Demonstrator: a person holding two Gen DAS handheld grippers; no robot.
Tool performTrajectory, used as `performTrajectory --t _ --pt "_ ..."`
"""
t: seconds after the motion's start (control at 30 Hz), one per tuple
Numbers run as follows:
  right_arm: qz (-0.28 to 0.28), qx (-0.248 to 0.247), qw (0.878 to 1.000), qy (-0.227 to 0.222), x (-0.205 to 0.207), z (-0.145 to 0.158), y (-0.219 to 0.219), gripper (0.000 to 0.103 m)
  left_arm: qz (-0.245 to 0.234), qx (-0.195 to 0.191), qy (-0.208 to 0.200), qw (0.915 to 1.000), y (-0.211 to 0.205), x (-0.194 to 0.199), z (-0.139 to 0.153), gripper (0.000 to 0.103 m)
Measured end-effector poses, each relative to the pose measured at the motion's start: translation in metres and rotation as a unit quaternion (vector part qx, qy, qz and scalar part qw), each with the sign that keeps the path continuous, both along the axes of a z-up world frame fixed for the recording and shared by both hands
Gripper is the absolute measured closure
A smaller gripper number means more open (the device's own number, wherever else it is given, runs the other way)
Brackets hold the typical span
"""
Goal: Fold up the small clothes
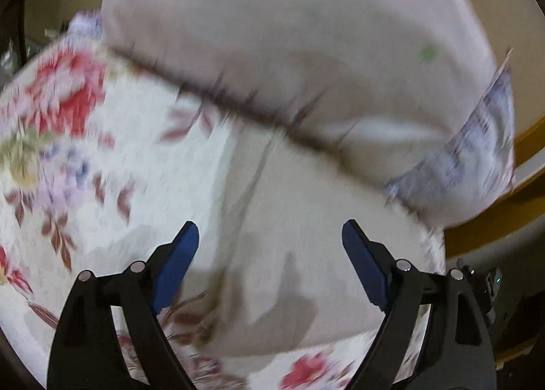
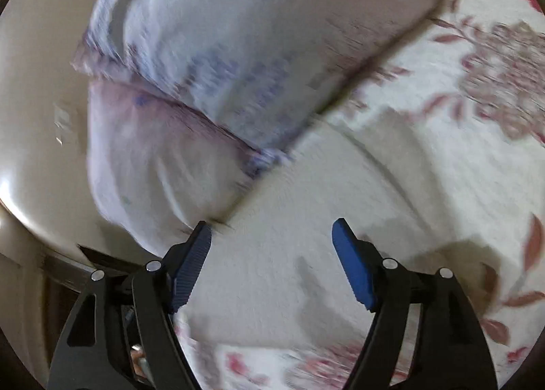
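**Two open hand-held grippers over a pale cloth on a floral bed**

On the floral bedspread (image 1: 68, 138), at the left of the left wrist view, red and lilac flowers show through heavy motion blur. Centre: a plain off-white garment (image 1: 272, 219) lies flat on the bedspread, a crease running down it. The left hand-held gripper (image 1: 270, 236) hangs above this cloth, blue pads spread wide, grasping nothing. Above, a large pale pillow (image 1: 289, 32) lies along the far edge of the garment, a dark seam marking its border; its printed lilac end (image 1: 477, 158) is at the right.

In the right wrist view, the pillow (image 2: 238, 49) fills the upper left, with a second pale cushion (image 2: 153, 165) below it. The right hand-held gripper (image 2: 272, 236) is likewise released, its left pad near the cushion's edge, over the same off-white garment (image 2: 306, 219). At the right, the bedspread (image 2: 494, 83) shows pink flowers.
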State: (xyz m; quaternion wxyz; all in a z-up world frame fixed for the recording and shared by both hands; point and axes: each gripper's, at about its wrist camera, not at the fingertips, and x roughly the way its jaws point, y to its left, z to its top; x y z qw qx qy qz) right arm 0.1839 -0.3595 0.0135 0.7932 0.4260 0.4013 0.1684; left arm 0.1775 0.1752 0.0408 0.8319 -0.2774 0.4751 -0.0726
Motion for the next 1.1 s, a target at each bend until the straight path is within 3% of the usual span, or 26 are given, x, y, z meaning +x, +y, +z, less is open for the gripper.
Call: performTrajectory --t 0.13,0.17,0.27,0.3,0.37,0.47,0.5,0.6,0.67,0.77,0.83,0.87,0.9,0.93,1.0,1.03,1.1 --pt "-0.017 0.028 0.998 0.046 -0.013 -0.027 -0.012 0.028 -0.004 -0.041 0.050 0.9979 0.002 0.001 -0.041 0.025" --pt "-0.019 0.035 0.998 0.046 -0.015 -0.030 -0.015 0.028 -0.003 -0.039 0.035 0.9986 -0.001 0.002 -0.041 0.026" --pt "-0.011 0.038 0.998 0.043 -0.021 -0.031 -0.018 0.028 -0.019 -0.072 0.048 0.9961 -0.012 0.014 -0.051 0.082" --pt "-0.006 0.037 0.998 0.043 -0.020 -0.030 -0.019 0.028 -0.021 -0.088 0.051 0.9945 -0.016 0.016 -0.054 0.085" --pt "-0.002 0.036 0.998 0.043 -0.016 -0.028 -0.016 0.028 -0.024 -0.107 0.037 0.9933 -0.030 0.018 -0.045 0.086" --pt "-0.008 0.022 0.999 0.034 -0.022 -0.021 -0.024 0.028 -0.064 -0.148 -0.020 0.9867 -0.073 0.025 0.000 0.087" --pt "-0.012 0.014 0.999 0.029 -0.025 -0.017 -0.028 0.028 -0.087 -0.174 -0.042 0.9800 -0.095 0.030 0.016 0.088" --pt "-0.025 -0.014 0.999 0.019 -0.031 -0.007 -0.044 0.028 -0.172 -0.203 -0.075 0.9611 -0.180 0.053 0.048 0.087" --pt "-0.036 -0.021 0.999 0.019 -0.032 -0.004 -0.057 0.028 -0.239 -0.206 -0.070 0.9463 -0.256 0.067 0.051 0.081" --pt "-0.050 -0.039 0.998 0.029 -0.023 -0.003 -0.072 0.028 -0.293 -0.235 -0.040 0.9259 -0.322 0.073 0.042 0.077" --pt "-0.054 -0.035 0.997 0.044 -0.016 -0.006 -0.084 0.021 -0.276 -0.239 -0.046 0.9298 -0.316 0.070 0.040 0.057" --pt "-0.058 -0.026 0.996 0.065 -0.011 -0.009 -0.092 0.010 -0.250 -0.209 -0.059 0.9436 -0.300 0.067 0.040 0.034" --pt "-0.056 -0.017 0.996 0.073 -0.008 -0.011 -0.095 0.004 -0.222 -0.170 -0.067 0.9578 -0.284 0.066 0.037 0.025" --pt "-0.048 -0.006 0.996 0.079 -0.001 -0.014 -0.097 0.003 -0.203 -0.136 -0.064 0.9675 -0.270 0.066 0.032 0.025" --pt "-0.019 -0.001 0.995 0.098 0.015 -0.023 -0.094 0.003 -0.180 -0.087 -0.005 0.9799 -0.245 0.072 0.006 0.025" --pt "-0.009 0.000 0.994 0.105 0.021 -0.025 -0.091 0.003 -0.174 -0.078 0.034 0.9811 -0.240 0.075 -0.009 0.025" --pt "0.022 0.001 0.991 0.131 0.038 -0.036 -0.081 0.003 -0.177 -0.066 0.070 0.9794 -0.242 0.075 -0.026 0.025"
